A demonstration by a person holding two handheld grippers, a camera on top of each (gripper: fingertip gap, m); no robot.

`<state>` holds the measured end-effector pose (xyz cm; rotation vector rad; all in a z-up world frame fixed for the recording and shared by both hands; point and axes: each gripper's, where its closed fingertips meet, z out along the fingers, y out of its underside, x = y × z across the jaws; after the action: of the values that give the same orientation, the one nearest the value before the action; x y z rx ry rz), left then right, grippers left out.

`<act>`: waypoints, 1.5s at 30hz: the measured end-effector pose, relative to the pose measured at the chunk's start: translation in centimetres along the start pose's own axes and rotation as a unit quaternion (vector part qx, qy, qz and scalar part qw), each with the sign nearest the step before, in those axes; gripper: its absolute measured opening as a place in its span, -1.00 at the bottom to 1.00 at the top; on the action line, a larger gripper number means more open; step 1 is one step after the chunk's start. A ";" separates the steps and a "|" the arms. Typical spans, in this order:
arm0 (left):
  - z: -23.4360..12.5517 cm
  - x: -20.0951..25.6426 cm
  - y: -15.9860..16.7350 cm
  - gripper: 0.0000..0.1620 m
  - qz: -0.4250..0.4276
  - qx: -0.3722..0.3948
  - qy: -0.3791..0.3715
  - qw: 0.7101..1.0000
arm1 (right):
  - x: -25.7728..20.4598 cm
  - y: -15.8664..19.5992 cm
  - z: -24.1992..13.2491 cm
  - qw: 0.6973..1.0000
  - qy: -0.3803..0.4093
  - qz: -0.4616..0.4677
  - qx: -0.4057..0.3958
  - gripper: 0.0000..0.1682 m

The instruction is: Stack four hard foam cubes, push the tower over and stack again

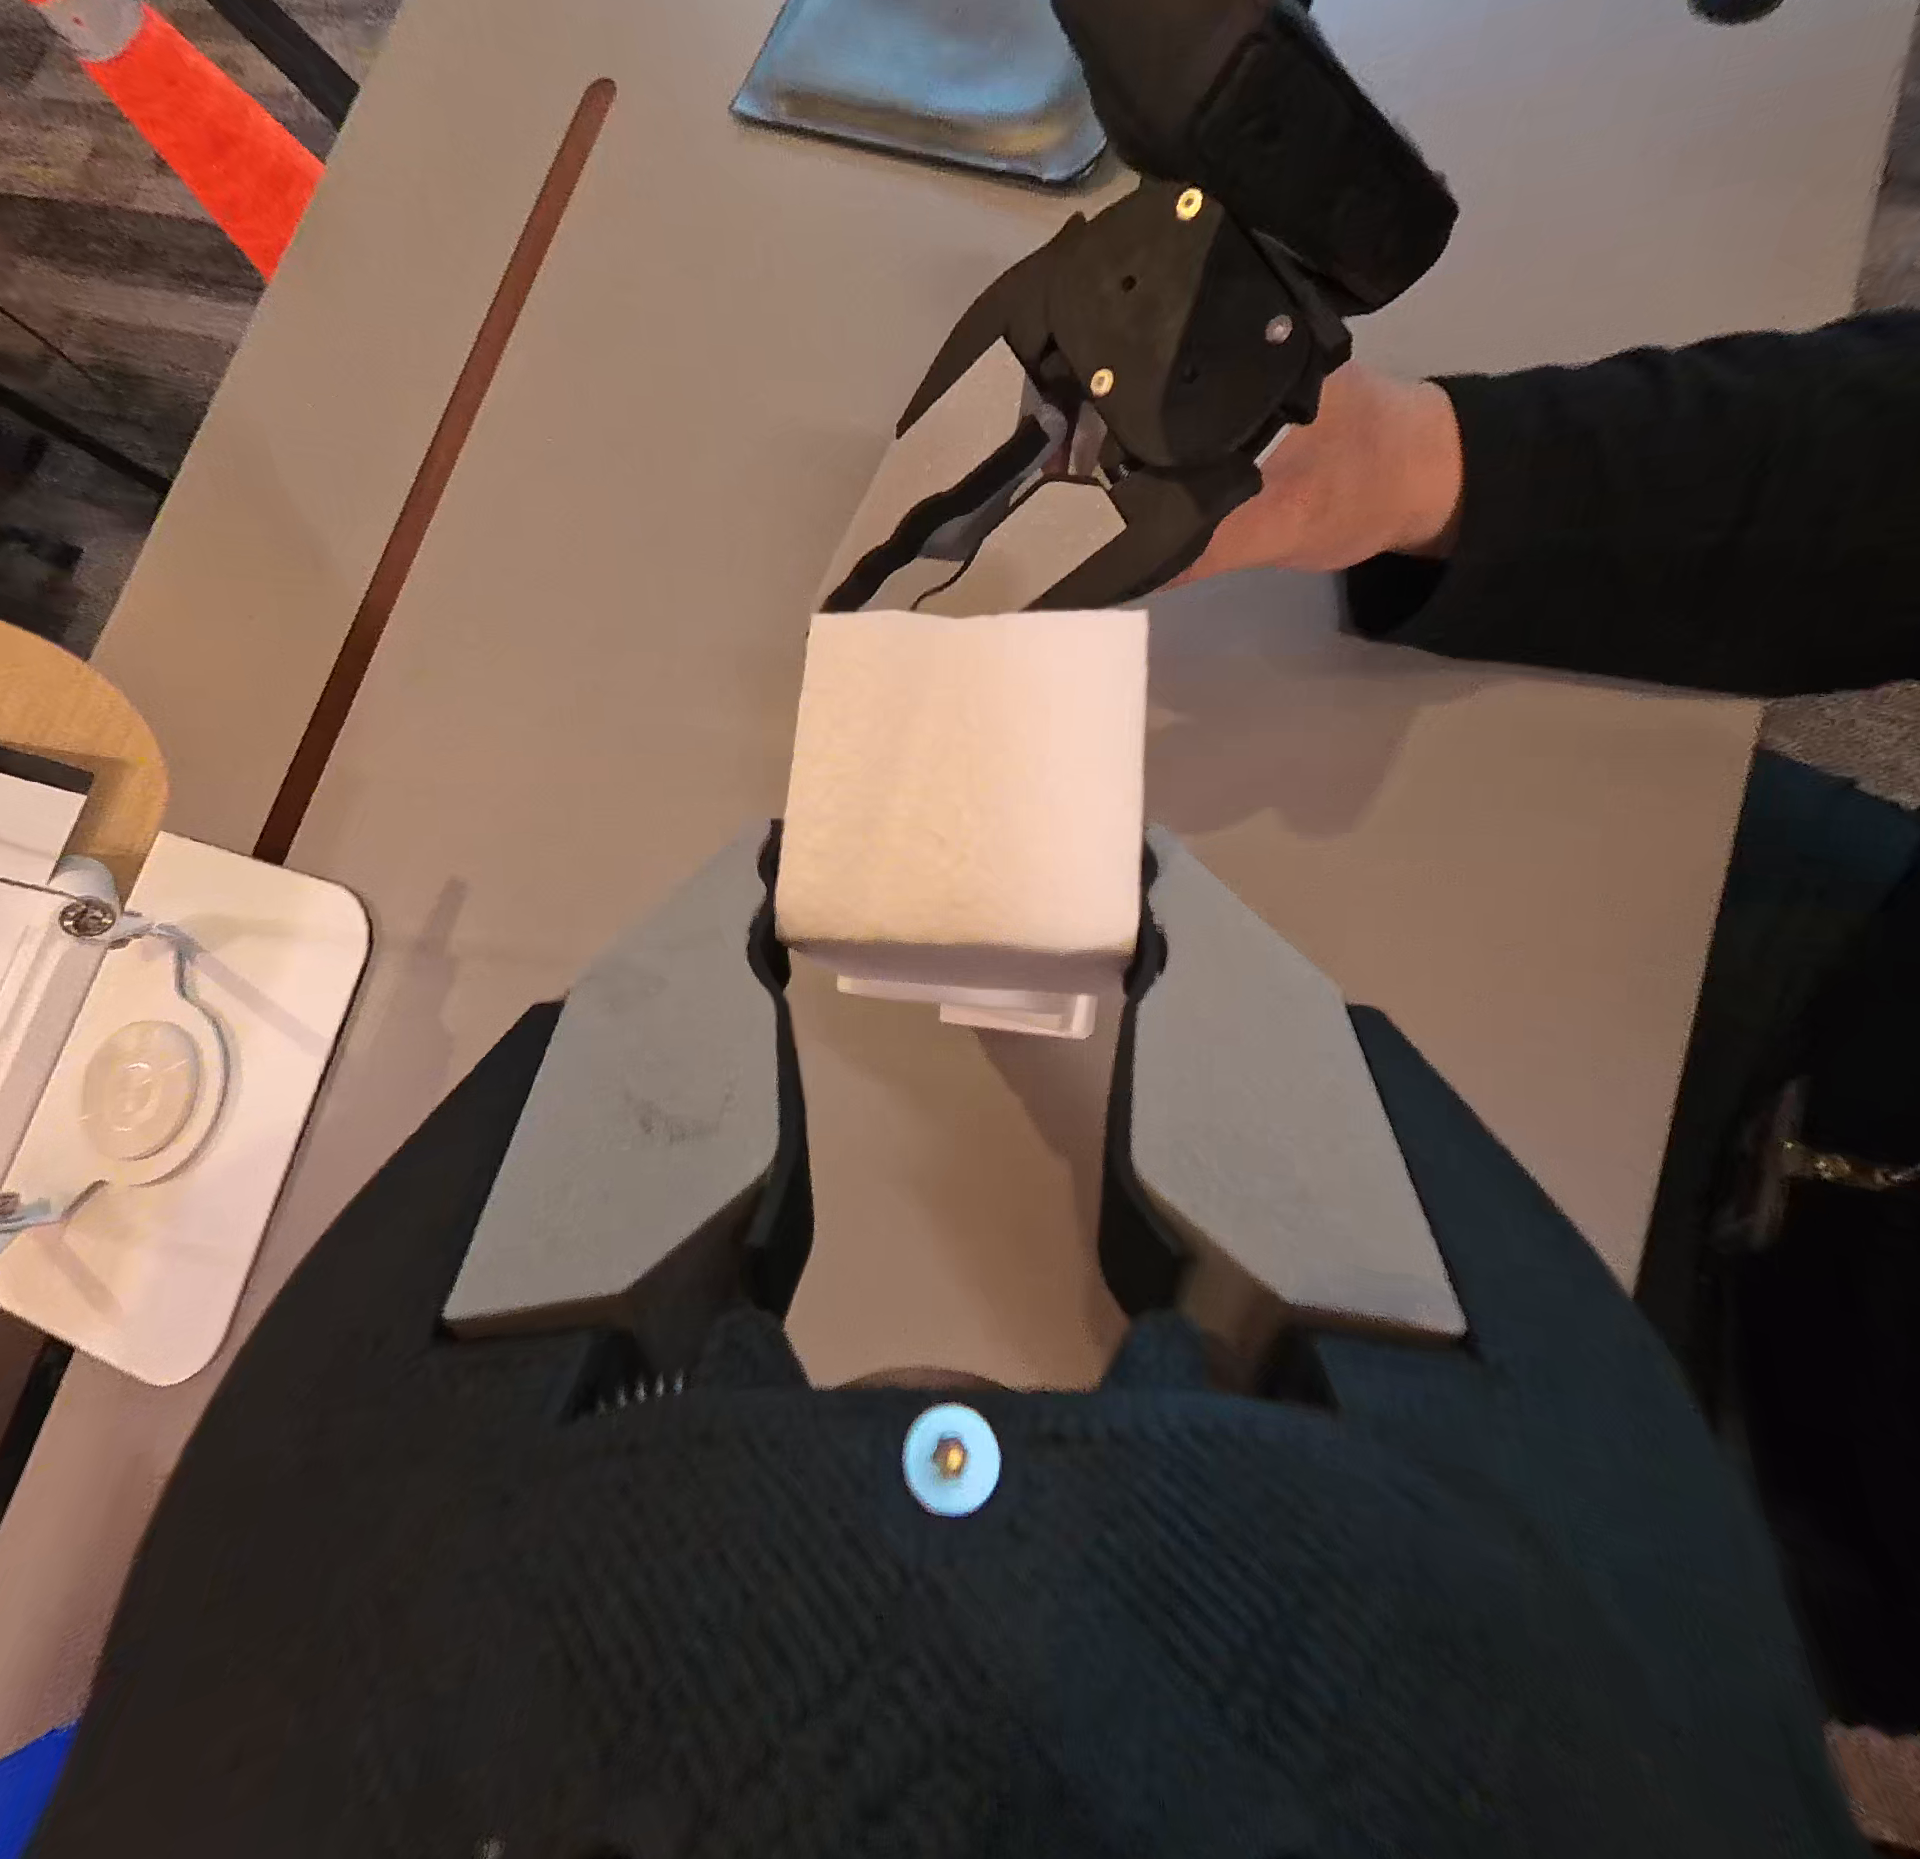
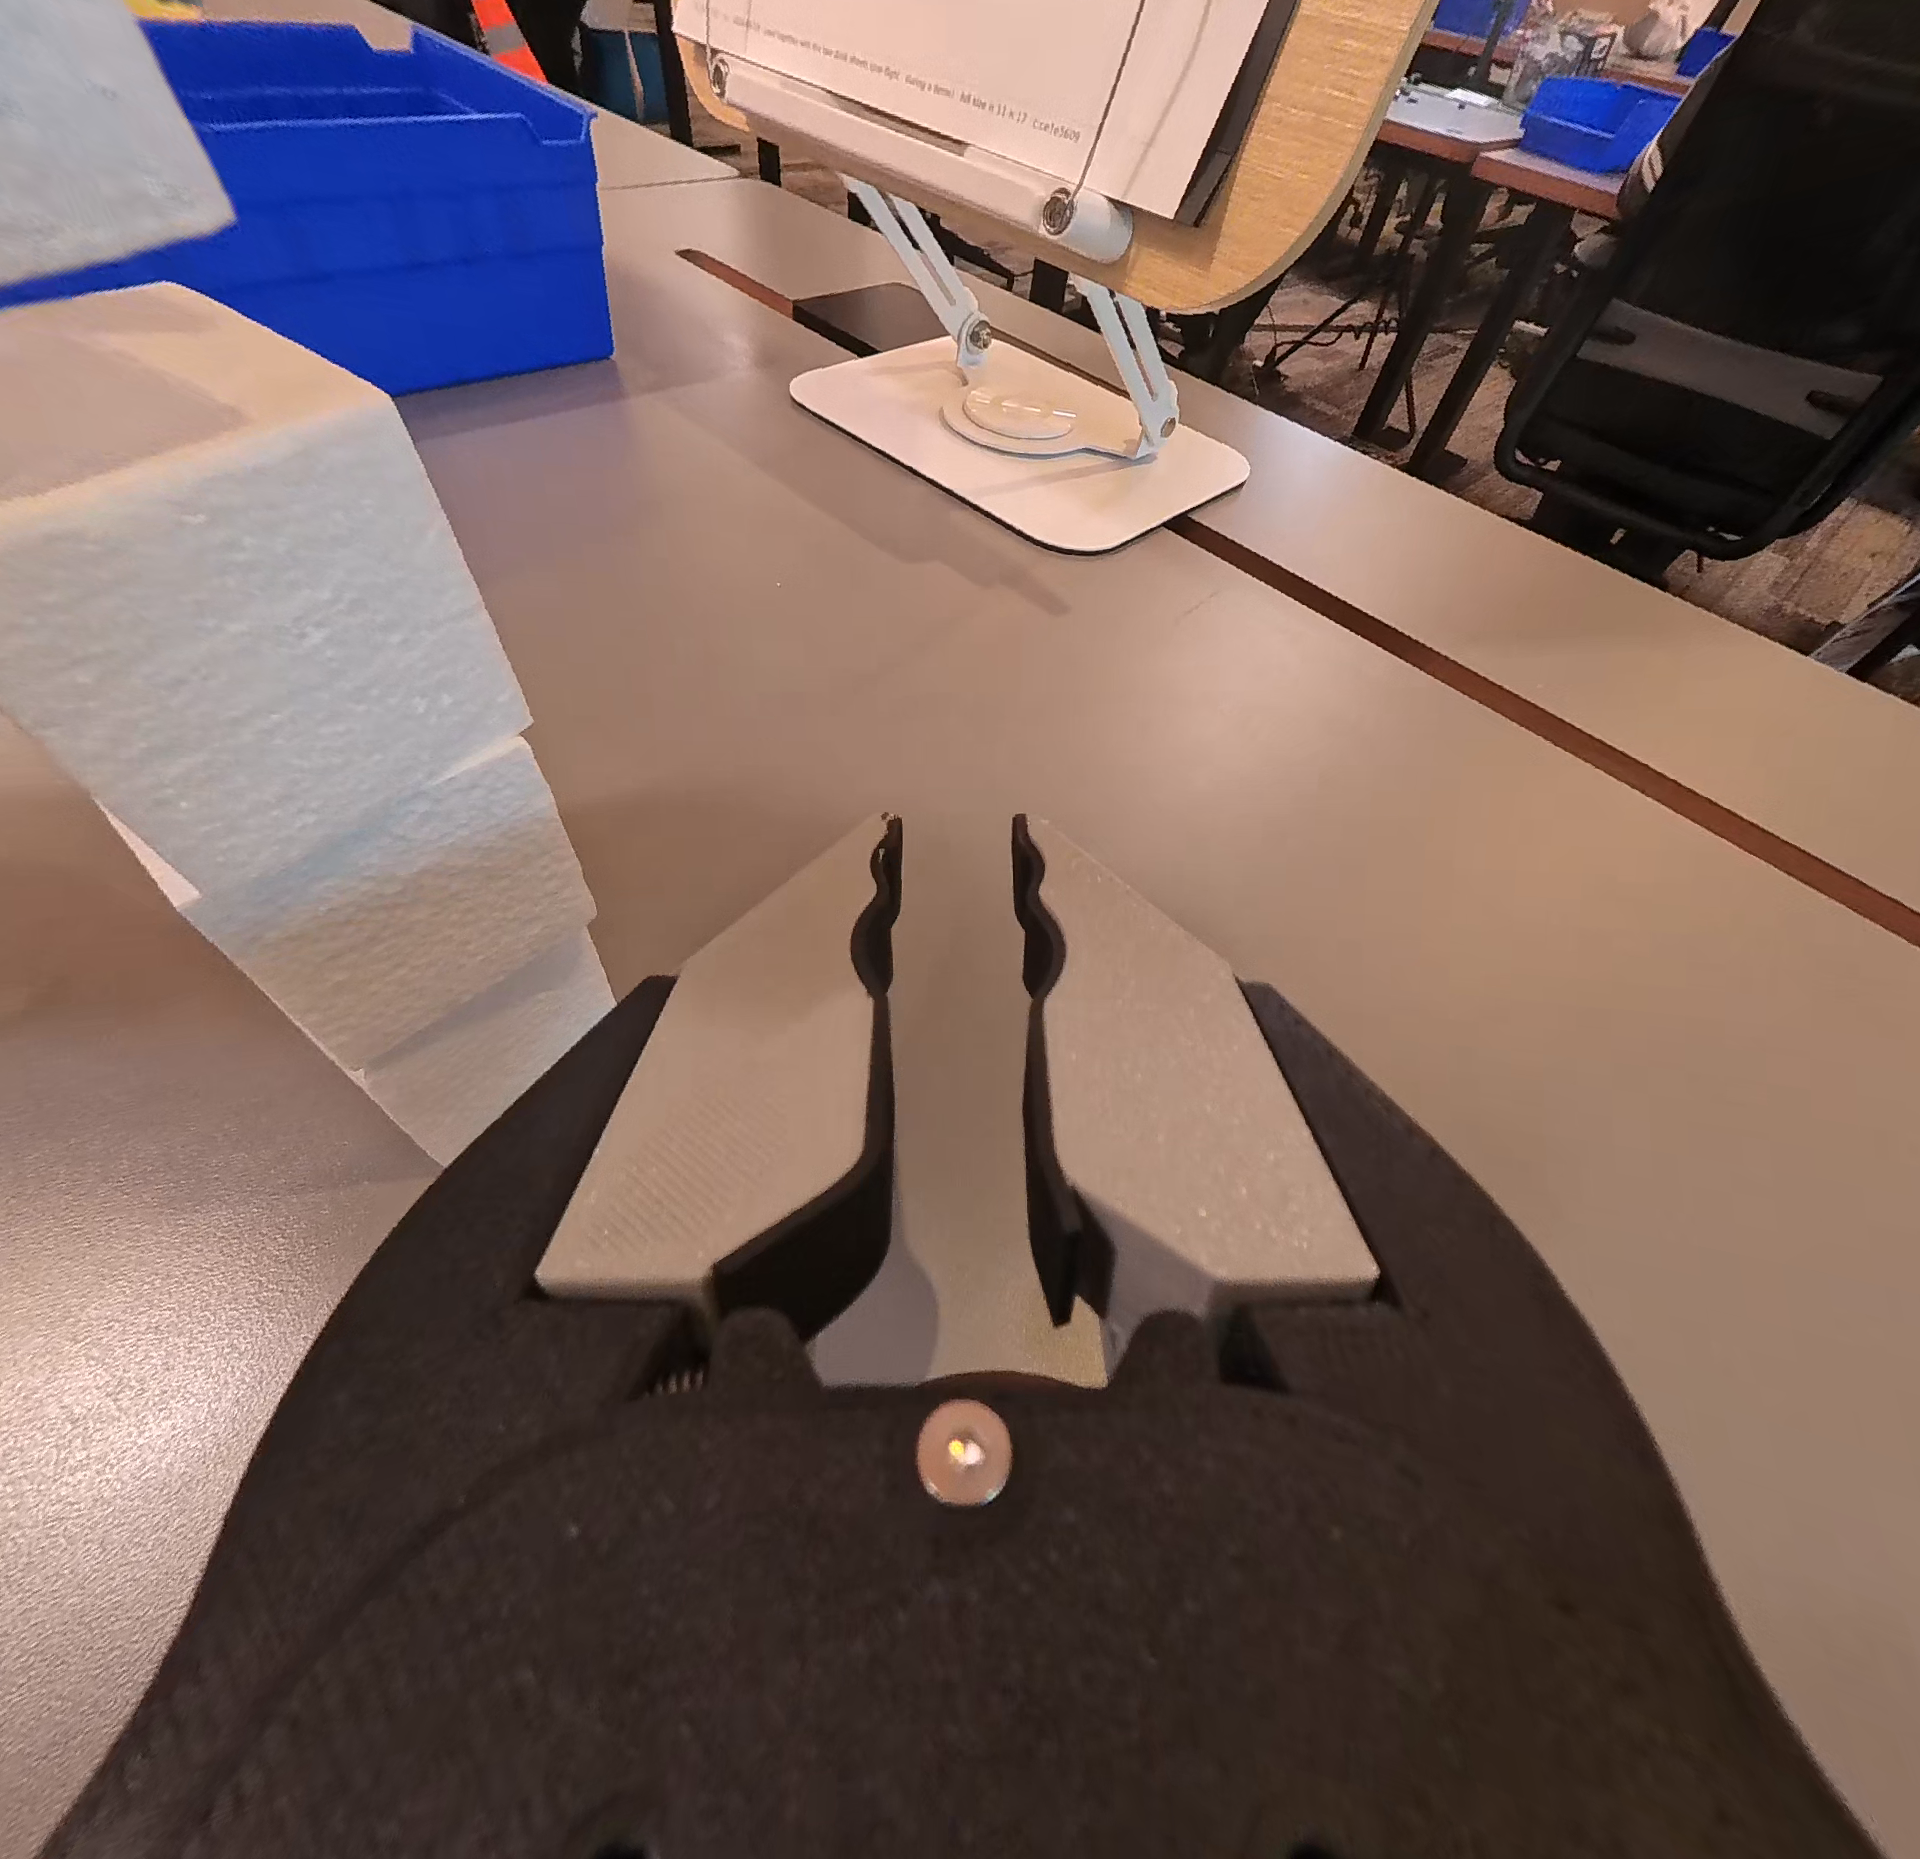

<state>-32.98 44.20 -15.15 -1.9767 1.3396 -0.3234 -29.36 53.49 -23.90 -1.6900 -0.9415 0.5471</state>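
Above the crooked tower [image 2: 312, 729]: left gripper [image 1: 956, 916] jaws clamped on top cube [image 1: 966, 781], right gripper [image 2: 954, 853] jaws slack, empty. Might topple if set down off-centre.

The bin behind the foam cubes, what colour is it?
Bright blue. The bin shows best in the right wrist view, at upper left behind the stacked cubes.

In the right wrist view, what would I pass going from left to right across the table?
Stacked white foam cubes → blue plastic bin → white stand holding a sheet of paper → black chair beyond the table edge. The right gripper sits open in the foreground, holding nothing.
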 end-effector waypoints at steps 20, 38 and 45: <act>1.0 -1.2 1.3 0.31 -0.021 0.003 -0.008 1.000 | -0.2 -0.2 0.0 1.000 -0.001 -0.004 0.002 -0.78; -1.7 -9.7 12.4 0.49 -0.281 0.164 -0.125 0.937 | -0.2 -0.7 -0.2 1.000 0.003 -0.007 0.014 -0.59; 2.4 -13.2 20.5 0.26 -0.348 0.082 -0.231 0.905 | -1.0 -0.6 -0.6 0.999 -0.012 -0.031 0.011 -0.63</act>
<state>-51.82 52.67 -28.39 -2.1461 0.2718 -0.2543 -29.68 52.47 -23.20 -1.6326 -0.9977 0.5360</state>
